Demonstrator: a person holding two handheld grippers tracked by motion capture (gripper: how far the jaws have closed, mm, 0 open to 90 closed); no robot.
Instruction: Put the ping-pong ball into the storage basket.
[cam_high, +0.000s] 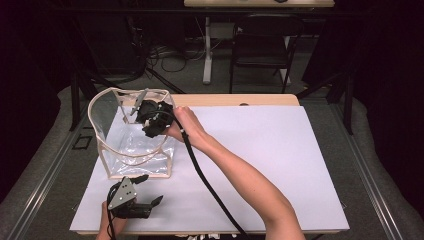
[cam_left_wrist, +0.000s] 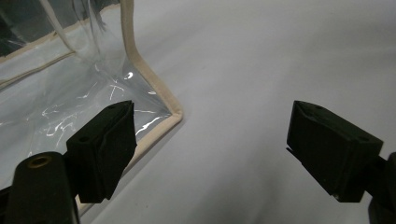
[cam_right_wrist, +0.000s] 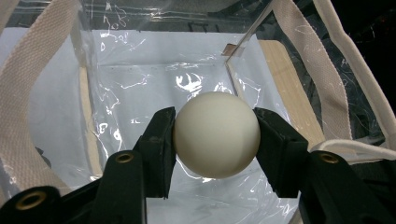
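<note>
The counter (cam_high: 280, 150) is big and covered in white, and most of it is bare, from the middle across to the right edge. So there is lots of room to move out there.

Near the far left corner stands a see-through bag (cam_high: 131, 150) with cream edges and handles. Its top is open wide. The rim and the handle straps sit close around the opening, so a claw going in or out has to mind them.

The right claw (cam_right_wrist: 215, 135) is up over the mouth of the bag, just inside the rim. It is squeezed tight on a white ball (cam_right_wrist: 216, 134), one jaw on each side. Below the ball you can see the bag's floor, with nothing lying on the part that shows.

The left claw (cam_high: 142, 192) waits near the front left corner of the counter, just by the bag's bottom corner. Its jaws are spread wide and hold nothing.

I think the ball has been picked up and carried over. What is left is to lower it, let go, and pull the claw out past the straps.
</note>
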